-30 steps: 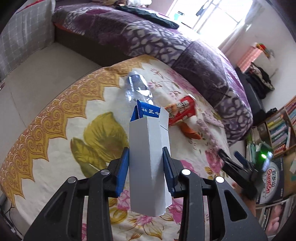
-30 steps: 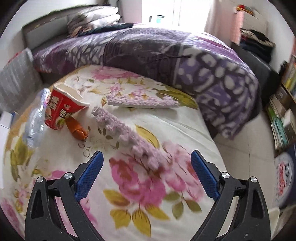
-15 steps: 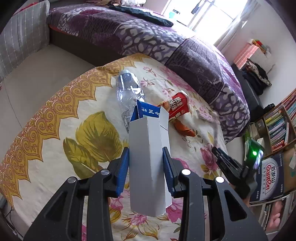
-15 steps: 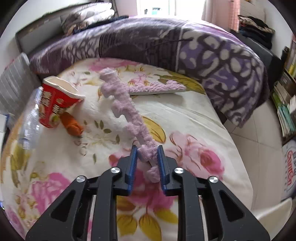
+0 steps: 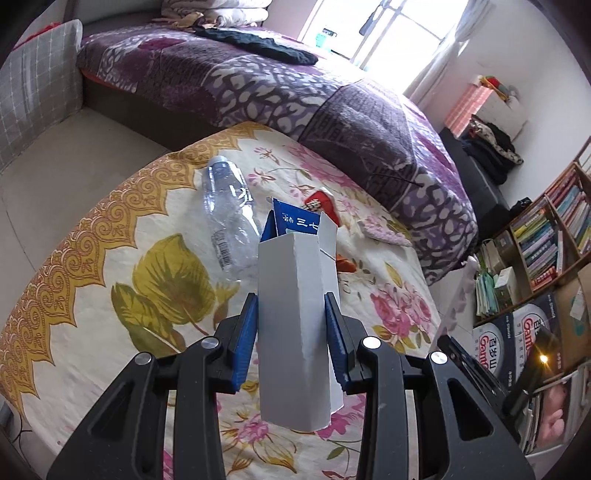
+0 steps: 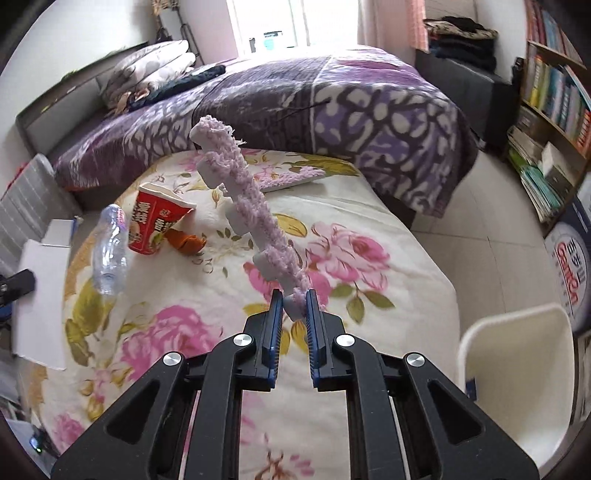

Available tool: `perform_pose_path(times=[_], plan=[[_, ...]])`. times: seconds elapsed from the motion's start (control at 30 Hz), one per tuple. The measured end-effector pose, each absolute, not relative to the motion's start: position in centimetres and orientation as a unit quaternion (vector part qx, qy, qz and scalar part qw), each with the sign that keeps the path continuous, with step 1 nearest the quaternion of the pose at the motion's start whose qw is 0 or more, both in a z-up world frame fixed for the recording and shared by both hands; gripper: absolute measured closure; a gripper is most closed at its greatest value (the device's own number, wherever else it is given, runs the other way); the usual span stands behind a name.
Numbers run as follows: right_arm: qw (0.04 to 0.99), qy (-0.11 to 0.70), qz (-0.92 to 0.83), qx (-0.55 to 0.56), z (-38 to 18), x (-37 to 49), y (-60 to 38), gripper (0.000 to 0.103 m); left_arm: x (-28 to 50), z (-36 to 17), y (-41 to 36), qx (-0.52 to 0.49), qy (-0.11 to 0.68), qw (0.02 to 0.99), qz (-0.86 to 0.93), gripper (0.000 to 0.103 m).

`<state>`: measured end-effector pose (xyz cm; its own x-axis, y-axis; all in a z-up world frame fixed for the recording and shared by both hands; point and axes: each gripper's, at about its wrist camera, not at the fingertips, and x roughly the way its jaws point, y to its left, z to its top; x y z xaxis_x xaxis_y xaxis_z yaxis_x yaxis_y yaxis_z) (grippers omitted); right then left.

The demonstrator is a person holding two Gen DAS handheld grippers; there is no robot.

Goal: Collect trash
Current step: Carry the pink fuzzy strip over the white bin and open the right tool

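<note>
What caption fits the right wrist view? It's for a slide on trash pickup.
Right hand-held gripper lifts a fuzzy purple strip off the floral bedspread, with cup and bottle left behind.

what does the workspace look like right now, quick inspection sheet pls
surface: floral bedsheet over the bed, purple quilt at its far end
job's things: clear plastic bottle, red noodle cup on its side, orange scrap beside the cup
clutter: second purple fuzzy strip lying flat
grippers: left gripper shut on white carton; right gripper shut on purple fuzzy strip, lifted off the sheet
cables: nothing seen
surroundings: bookshelf, white bin, window
</note>
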<state>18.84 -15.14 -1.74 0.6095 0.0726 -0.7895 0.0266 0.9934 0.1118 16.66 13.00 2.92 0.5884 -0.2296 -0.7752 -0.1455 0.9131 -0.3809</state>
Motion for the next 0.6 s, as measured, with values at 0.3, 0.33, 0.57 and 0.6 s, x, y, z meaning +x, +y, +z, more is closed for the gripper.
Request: perform_pose_path(times=[0.3,0.33,0.57,0.6], plan=[[0.894,0.437,0.003,0.098,0.2,14.7,-17.0,0.091,16.2,3.7,11.1,-0.196,0.447,0.872,-0.040,0.067],[0.893,0.438,0.002,0.101,0.2,14.3,-17.3,0.091,16.1,3.7,10.8,-0.193,0.447,0.872,-0.042,0.067],[0.884,0.447,-0.021,0.136,-0.8,12.3,-20.5,0.091,15.8,3.3,7.9,-0.164,0.453,0.875,-0.054,0.067],[0.881,0.451,-0.024,0.140,-0.9,12.2,-20.9,0.091,15.8,3.3,7.4,-0.160,0.454,0.875,-0.056,0.067]])
